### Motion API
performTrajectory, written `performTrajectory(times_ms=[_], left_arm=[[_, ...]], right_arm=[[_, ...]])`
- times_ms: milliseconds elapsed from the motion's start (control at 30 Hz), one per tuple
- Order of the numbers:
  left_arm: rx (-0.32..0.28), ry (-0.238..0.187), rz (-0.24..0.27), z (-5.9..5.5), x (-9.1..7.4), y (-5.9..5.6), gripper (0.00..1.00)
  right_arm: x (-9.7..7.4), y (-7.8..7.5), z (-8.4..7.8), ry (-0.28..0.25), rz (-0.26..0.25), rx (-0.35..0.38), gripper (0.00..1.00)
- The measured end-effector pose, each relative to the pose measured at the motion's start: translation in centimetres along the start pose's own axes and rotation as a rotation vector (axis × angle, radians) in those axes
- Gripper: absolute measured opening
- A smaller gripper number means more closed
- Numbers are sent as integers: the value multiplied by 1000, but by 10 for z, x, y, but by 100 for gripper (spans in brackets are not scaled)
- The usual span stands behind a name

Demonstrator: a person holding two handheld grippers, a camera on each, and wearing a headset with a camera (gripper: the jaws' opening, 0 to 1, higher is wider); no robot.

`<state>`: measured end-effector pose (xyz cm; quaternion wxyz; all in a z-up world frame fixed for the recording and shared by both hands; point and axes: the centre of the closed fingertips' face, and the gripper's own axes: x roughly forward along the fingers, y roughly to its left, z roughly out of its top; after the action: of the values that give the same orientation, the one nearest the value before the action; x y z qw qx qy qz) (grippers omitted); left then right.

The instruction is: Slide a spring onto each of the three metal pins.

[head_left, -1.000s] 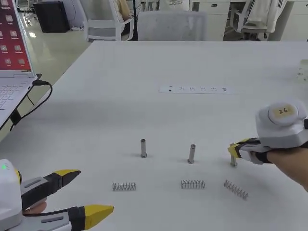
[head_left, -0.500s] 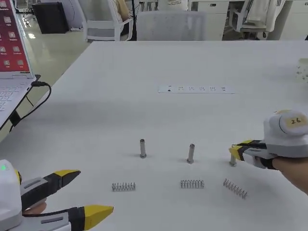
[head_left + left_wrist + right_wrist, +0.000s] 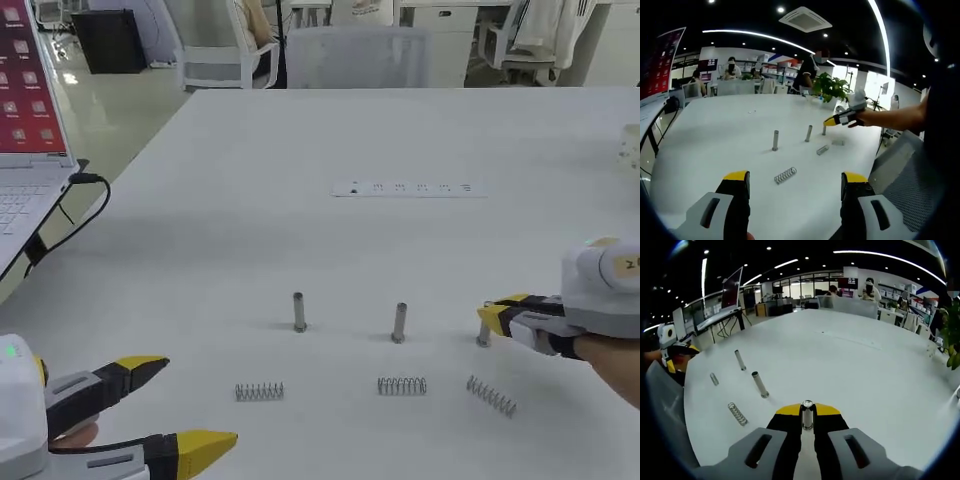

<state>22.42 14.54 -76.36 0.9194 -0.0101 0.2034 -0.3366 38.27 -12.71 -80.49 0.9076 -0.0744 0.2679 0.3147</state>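
The right gripper view looks along its own jaws, closed on the right pin [image 3: 807, 419] just under its cap, a grip the head view does not make plain: there the right gripper [image 3: 492, 318] comes in from the right with its yellow tips over the pin's top. The left gripper view adds the spread of the left gripper [image 3: 796, 178], its jaws wide apart and holding nothing, low over the white table [image 3: 250, 200] with the left spring [image 3: 785, 175] lying just ahead of it. Only the head view lays out both rows: the left pin [image 3: 299, 311] and middle pin [image 3: 399, 322] in line with the gripped one, the middle spring [image 3: 402, 385] and right spring [image 3: 491, 396] in the nearer row, a power strip [image 3: 410, 187] farther back and a laptop [image 3: 20, 150] at the left edge. Since a second ago the right hand has dropped lower and drawn rightward, so that gripper lies flatter, while its tips have stayed at the pin; pins, springs and the left gripper sit where they did. All three pins stand upright, long axes vertical, none carrying a spring. The springs lie on their sides, the left and middle ones running left to right across the table, the right one skewed, its nearer end to the right.
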Motion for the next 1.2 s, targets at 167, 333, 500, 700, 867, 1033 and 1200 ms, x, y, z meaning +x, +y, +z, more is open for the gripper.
performTrajectory(times_ms=[167,333,500,700,867,1033,1200], left_arm=[[0,1,5,0,-2,0,70],[-1,0,9,-1,-4,1,70],[-3,2,8,-2,-3,0,70],[-3,2,2,-2,0,0,70],[-3,0,-4,-1,2,-1,70],[-4,-1,-3,-2,1,-1,70],[-8,0,-1,-3,1,0,70]], right_arm=[[2,3,2,-9,5,-22,5],[2,5,2,-23,7,-45,5],[-1,6,1,-34,10,-42,6],[-4,5,-1,-27,11,-39,6],[-2,5,-1,-14,17,-16,6],[-1,4,0,-4,18,-16,8],[-1,5,0,1,18,-20,8]])
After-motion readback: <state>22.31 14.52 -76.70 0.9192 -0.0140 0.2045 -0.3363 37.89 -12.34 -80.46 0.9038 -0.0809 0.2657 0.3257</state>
